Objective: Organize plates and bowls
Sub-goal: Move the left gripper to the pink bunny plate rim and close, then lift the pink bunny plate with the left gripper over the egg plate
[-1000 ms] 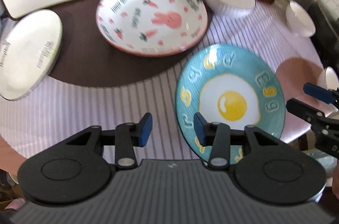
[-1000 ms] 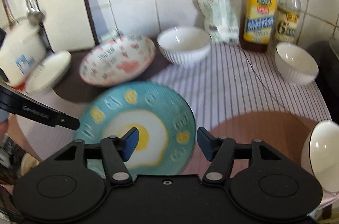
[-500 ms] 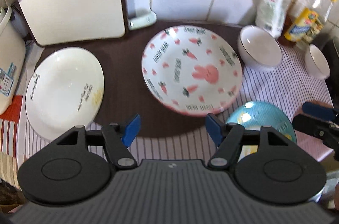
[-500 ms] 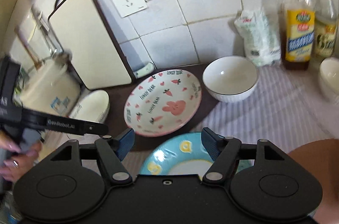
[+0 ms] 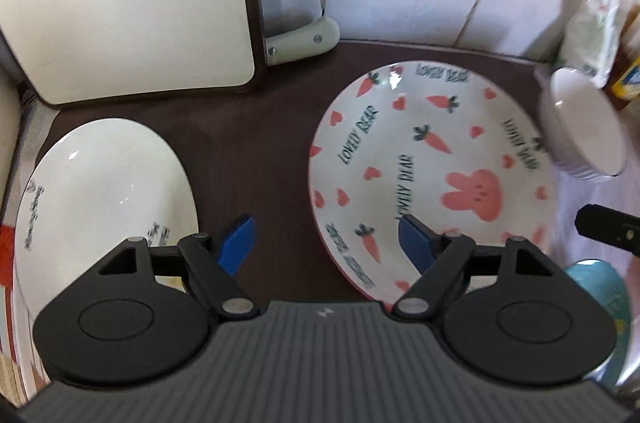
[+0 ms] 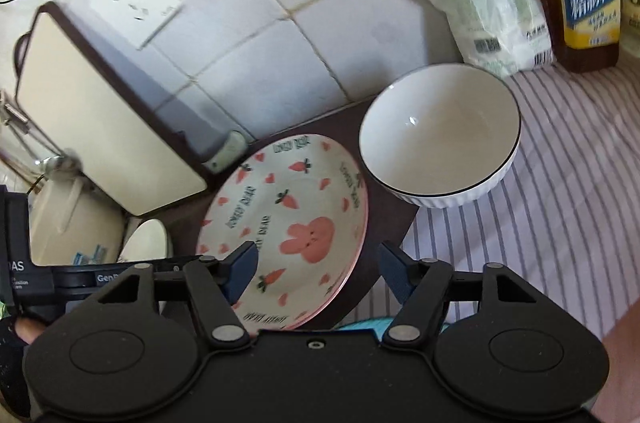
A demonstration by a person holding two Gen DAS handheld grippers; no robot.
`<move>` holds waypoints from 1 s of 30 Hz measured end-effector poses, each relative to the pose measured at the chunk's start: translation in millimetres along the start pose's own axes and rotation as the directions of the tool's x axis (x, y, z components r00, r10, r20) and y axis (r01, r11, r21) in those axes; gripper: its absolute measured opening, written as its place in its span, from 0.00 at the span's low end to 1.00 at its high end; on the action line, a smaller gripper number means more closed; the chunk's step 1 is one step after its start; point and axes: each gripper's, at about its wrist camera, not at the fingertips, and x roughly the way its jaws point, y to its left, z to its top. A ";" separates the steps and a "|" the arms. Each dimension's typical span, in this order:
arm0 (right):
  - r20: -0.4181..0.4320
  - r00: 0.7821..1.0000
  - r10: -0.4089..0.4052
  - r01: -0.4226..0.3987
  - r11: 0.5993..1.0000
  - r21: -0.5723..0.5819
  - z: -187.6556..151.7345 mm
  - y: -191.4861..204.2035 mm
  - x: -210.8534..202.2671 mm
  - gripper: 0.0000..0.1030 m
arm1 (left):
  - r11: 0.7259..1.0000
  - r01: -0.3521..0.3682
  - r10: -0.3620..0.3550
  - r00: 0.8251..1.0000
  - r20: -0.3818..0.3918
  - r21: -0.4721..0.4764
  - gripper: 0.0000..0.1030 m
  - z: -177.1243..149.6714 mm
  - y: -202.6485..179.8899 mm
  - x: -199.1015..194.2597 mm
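While both tools hang open and empty over the bench (image 5: 248,127), the rabbit plate (image 5: 432,163) lies flat on the dark mat, a white plate (image 5: 104,191) well to its left, a white bowl (image 6: 440,135) just beside its right rim. The left tool (image 5: 326,237), whose jaws have just been opening, straddles the plate's near-left rim; the right tool (image 6: 316,265) straddles its near-right edge. Risk: with 2 tools converging, a glazed rim could slip, or the plate knock the bowl.
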 end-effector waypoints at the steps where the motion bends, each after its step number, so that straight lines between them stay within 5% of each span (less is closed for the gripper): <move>1: -0.009 1.000 -0.010 0.010 1.000 0.001 -0.4 -1.5 5.5 0.65 | 1.000 0.001 -0.001 1.000 -0.003 0.006 0.76 1.0 0.8 6.1; 7: -0.017 1.000 -0.020 0.021 1.000 0.021 -3.7 -10.0 31.0 0.42 | 1.000 0.000 0.000 1.000 0.002 0.006 0.71 8.1 9.2 24.7; 14: 0.006 0.999 -0.052 0.052 0.999 0.007 -5.3 -13.3 41.1 0.12 | 0.993 0.112 -0.112 0.994 -0.017 -0.044 0.21 13.9 18.0 28.5; 25: -0.012 1.000 -0.020 0.021 0.999 0.043 -3.4 -23.0 55.8 0.13 | 0.985 0.133 -0.134 0.991 0.000 -0.111 0.28 13.6 15.1 36.7; 30: -0.021 1.000 -0.009 0.010 0.999 0.035 -2.4 -23.0 58.7 0.14 | 0.976 0.145 -0.151 0.988 -0.023 -0.159 0.23 14.4 23.6 36.6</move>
